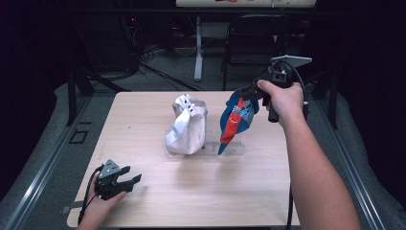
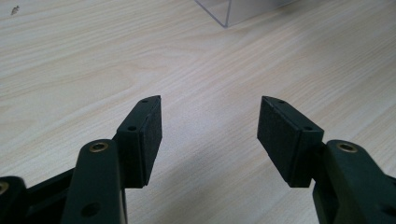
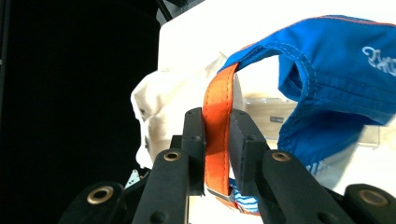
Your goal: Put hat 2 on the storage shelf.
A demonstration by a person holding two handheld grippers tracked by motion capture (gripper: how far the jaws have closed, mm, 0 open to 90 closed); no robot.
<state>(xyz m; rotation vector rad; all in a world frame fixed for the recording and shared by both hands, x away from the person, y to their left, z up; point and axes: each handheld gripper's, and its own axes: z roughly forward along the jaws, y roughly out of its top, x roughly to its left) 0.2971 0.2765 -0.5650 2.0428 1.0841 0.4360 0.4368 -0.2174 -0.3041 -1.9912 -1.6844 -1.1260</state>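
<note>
My left gripper (image 1: 125, 181) rests near the table's (image 1: 201, 201) front left corner, low over the wood, with my hand behind it. Its jaws stand wide apart with nothing between them; in the left gripper view the pads (image 2: 150, 135) frame bare wood grain, and the corner of a clear stand (image 2: 224, 13) shows at the top edge

Toward the middle of the table sits a white cap (image 1: 186, 125), slumped on its side, with its strap curling over the top. Just right of it, on the table, is the clear stand (image 1: 229, 147)

Farther right, my right gripper (image 1: 250, 92) hangs a blue cap (image 1: 238, 120) above the table, beside the white one. The cap's lower tip reaches down to the stand; I cannot tell whether it touches. In the right gripper view my jaws are pinched tight on the cap's orange strap (image 3: 217, 135), which loops up between the pads (image 3: 240, 140) to the blue cloth (image 3: 341, 79). The white cap (image 3: 159, 107) lies behind
</note>
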